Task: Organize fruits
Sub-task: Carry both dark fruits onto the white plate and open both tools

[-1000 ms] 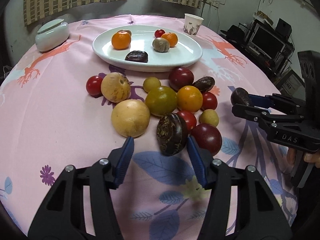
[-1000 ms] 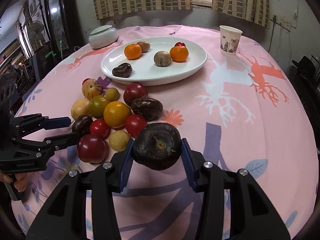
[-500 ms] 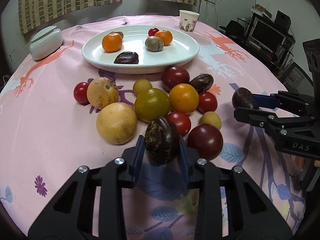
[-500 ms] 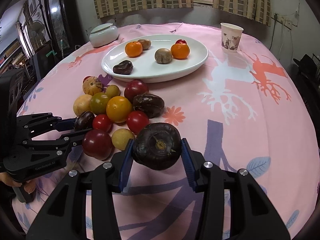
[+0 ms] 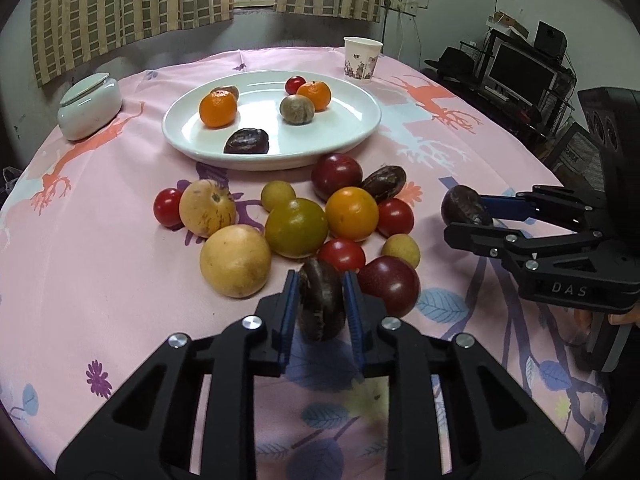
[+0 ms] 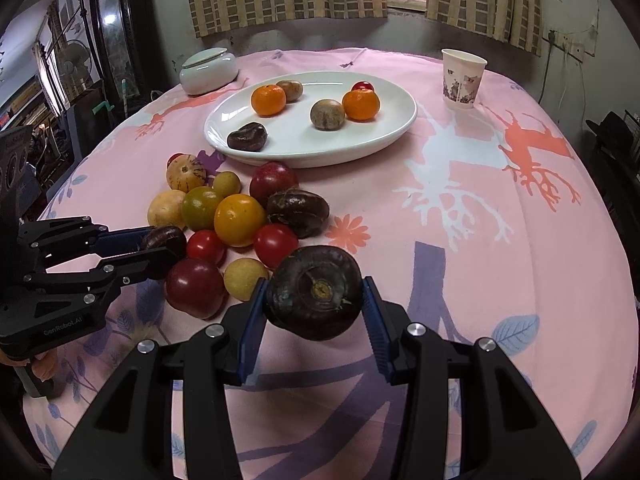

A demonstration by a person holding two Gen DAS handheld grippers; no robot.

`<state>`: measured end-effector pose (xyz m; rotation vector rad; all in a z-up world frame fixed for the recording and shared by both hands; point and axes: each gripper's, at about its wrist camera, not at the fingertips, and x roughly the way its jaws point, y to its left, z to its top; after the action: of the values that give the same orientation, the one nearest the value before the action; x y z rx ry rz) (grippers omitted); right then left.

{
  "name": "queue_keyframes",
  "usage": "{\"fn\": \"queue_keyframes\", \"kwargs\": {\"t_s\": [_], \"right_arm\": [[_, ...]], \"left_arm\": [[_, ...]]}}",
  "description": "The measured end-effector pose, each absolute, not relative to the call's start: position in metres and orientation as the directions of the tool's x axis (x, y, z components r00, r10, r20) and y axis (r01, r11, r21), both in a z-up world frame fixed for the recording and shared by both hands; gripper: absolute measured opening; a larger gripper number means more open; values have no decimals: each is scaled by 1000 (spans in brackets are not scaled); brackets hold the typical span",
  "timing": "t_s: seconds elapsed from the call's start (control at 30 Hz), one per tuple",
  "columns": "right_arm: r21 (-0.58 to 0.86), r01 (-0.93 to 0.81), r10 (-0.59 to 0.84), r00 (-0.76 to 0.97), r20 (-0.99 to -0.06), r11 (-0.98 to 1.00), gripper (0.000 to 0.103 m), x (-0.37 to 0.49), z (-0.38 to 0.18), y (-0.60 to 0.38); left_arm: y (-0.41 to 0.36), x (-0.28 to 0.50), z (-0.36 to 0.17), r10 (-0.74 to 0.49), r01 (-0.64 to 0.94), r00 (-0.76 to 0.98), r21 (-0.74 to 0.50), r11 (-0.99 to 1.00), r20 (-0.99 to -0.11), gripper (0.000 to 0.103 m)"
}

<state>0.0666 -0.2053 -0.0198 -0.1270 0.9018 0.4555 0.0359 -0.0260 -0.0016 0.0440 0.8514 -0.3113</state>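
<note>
- My left claw (image 5: 321, 300) has just been closing, and its blue pads now clamp a wrinkled dark passion fruit (image 5: 322, 305) set on edge between them, at the near edge of the fruit pile.
- My right claw (image 6: 314, 300) grips a rounder dark purple fruit (image 6: 314, 292), stem end facing the camera, pads pressed on both its sides; from the left wrist view it is held off to the right of the pile.
- I take the white oval plate (image 5: 360, 128) as landmark. It sits on the pink-clothed tabletop (image 5: 80, 240), beyond the pile.
- On the plate: two oranges, a small red fruit, a brownish round fruit, another partly hidden behind the left orange, and a dark wrinkled one (image 5: 247, 142) near the front rim.
- Just in front of the plate lies the loose pile: a green-yellow fruit (image 5: 296, 227), an orange one (image 5: 352, 213), several red tomatoes, two dark red plums, small yellow fruits, two pale yellow round ones, and another dark wrinkled fruit (image 5: 384, 183).
- A dark red plum (image 5: 389, 286) sits just beside my left claw's right finger; whether they touch, I cannot tell.
- Left of the plate stands a white lidded jar (image 5: 89, 105); behind the plate to the right, a paper cup (image 5: 362, 59).
</note>
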Motion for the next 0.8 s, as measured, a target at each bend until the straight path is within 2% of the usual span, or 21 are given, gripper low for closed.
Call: {"fn": "queue_keyframes", "kwargs": {"t_s": [0.23,0.47,0.8], "right_arm": [[82,-435,329,532,-780,897,46,66,-19,-205],[77,-445,332,530,-780,892,46,64,-17,-202],[76,-451,348,559,-753,889,46,60,-9,-201]], "left_arm": [[-20,47,-21,-231,250,555,-105,963,-799,25],[-23,46,-20,-226,261,579,-84,962,-783,25],[-15,41,11,-215,232,622,-85,969,-753,25]]}}
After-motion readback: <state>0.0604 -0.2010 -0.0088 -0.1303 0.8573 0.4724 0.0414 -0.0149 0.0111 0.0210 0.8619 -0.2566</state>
